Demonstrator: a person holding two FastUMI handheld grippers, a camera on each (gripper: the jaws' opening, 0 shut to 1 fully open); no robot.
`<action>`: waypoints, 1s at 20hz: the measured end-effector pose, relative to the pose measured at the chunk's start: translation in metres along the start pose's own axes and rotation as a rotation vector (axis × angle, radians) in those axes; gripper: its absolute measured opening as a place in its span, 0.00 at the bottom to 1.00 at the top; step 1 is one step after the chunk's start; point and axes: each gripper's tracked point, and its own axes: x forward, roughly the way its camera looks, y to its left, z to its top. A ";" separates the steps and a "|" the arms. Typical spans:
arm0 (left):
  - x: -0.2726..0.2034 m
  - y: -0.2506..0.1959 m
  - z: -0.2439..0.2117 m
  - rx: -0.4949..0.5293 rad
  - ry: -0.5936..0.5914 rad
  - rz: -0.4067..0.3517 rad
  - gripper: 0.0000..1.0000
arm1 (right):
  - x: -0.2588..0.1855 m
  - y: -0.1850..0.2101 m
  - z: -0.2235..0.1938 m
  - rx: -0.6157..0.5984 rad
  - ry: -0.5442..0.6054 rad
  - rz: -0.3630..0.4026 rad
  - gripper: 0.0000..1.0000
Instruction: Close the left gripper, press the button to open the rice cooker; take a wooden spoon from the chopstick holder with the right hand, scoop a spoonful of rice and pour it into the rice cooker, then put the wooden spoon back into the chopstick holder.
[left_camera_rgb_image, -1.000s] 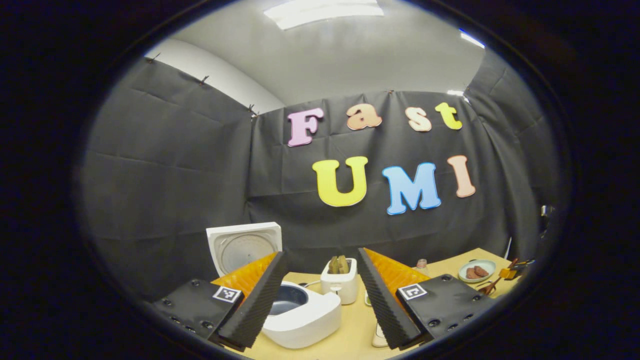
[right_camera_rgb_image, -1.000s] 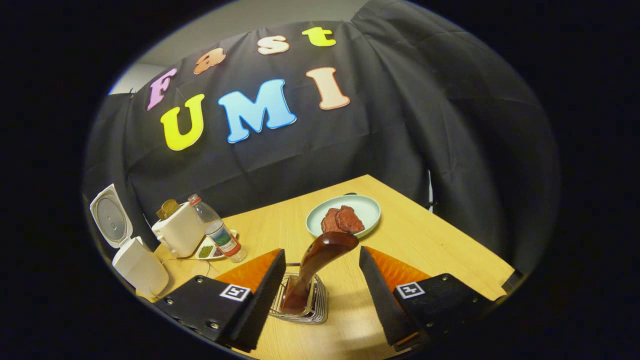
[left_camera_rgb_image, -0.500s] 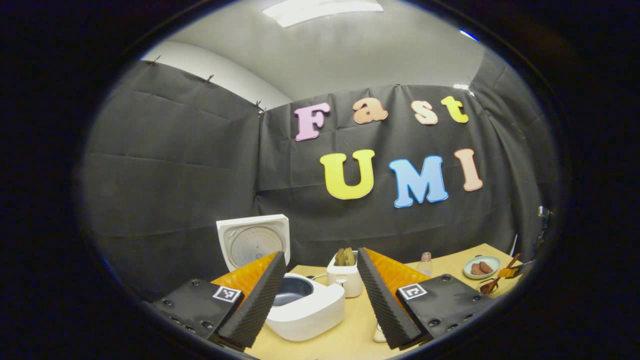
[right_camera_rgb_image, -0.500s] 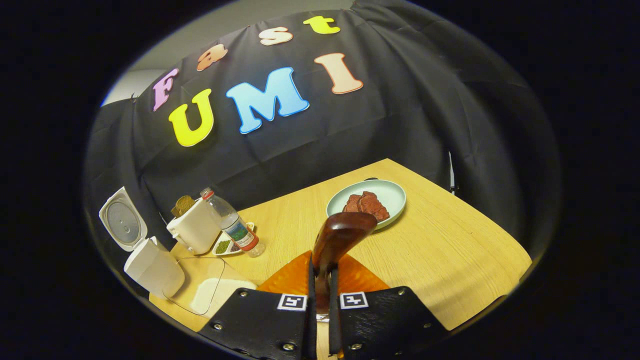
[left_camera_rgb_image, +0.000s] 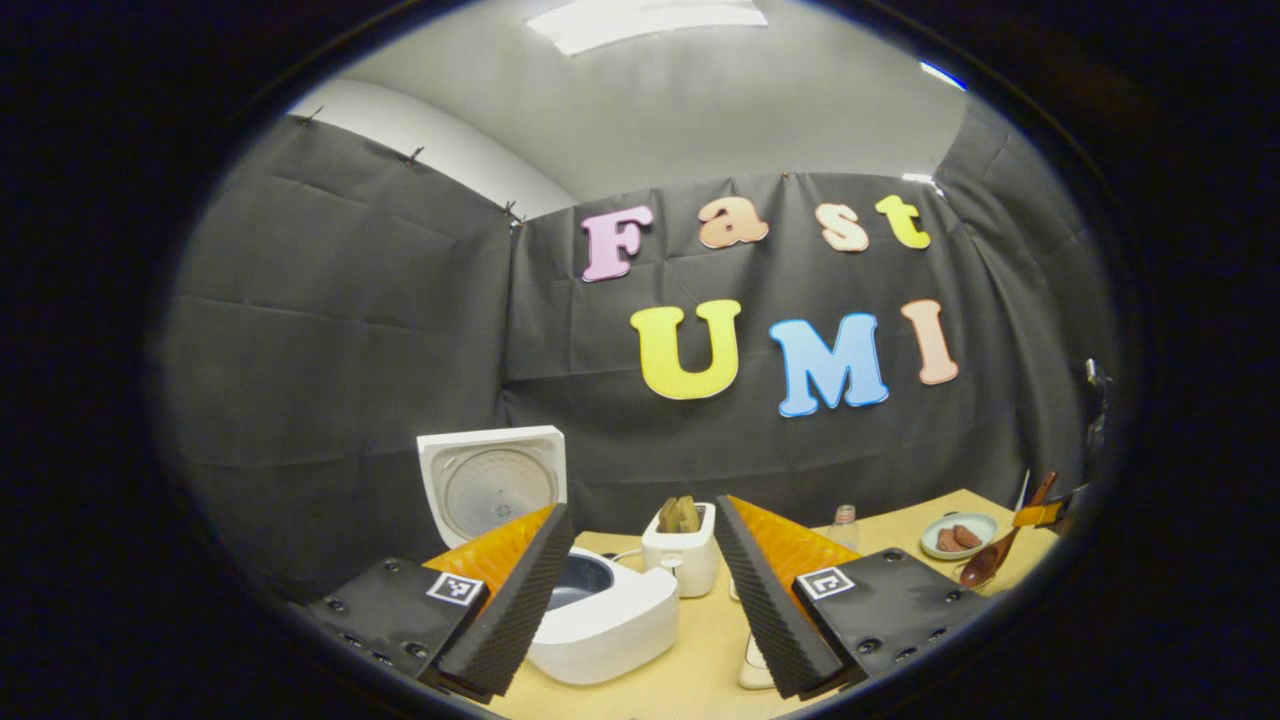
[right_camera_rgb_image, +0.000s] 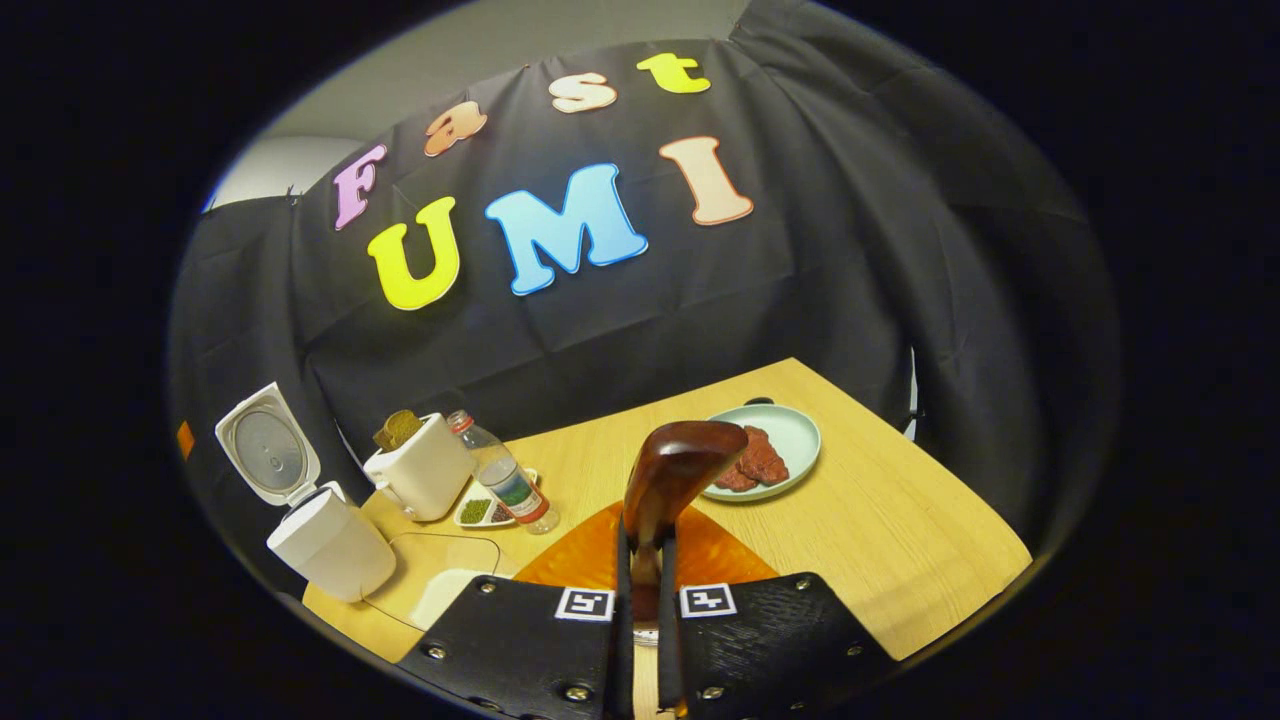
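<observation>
A wooden table (right_camera_rgb_image: 880, 520) carries several bystanders. A white toaster (right_camera_rgb_image: 425, 470) with browned bread (right_camera_rgb_image: 398, 428) sticking out of its slots stands near the table's far edge, close to the black cloth wall (right_camera_rgb_image: 700, 300). Just beside the toaster is a clear plastic bottle (right_camera_rgb_image: 505, 480) with a red cap, and a small dish of green and dark bits (right_camera_rgb_image: 478, 511) lies at the bottle's foot. A pale green plate (right_camera_rgb_image: 795, 440) holding two reddish-brown pieces (right_camera_rgb_image: 755, 465) sits well apart from them. A clear rectangular container (right_camera_rgb_image: 440, 580) rests near the table's front edge. In the left gripper view, a ceiling light (left_camera_rgb_image: 645, 15) glows overhead.
</observation>
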 end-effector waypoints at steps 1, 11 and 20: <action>0.005 0.001 -0.003 -0.008 0.004 -0.019 0.98 | -0.005 0.008 0.006 0.006 -0.016 -0.001 0.10; 0.042 0.057 -0.031 -0.073 0.029 -0.082 0.98 | -0.014 0.108 0.013 -0.021 -0.061 0.033 0.10; 0.056 0.131 -0.054 -0.080 0.056 -0.072 0.98 | 0.020 0.176 -0.044 -0.146 -0.004 0.038 0.10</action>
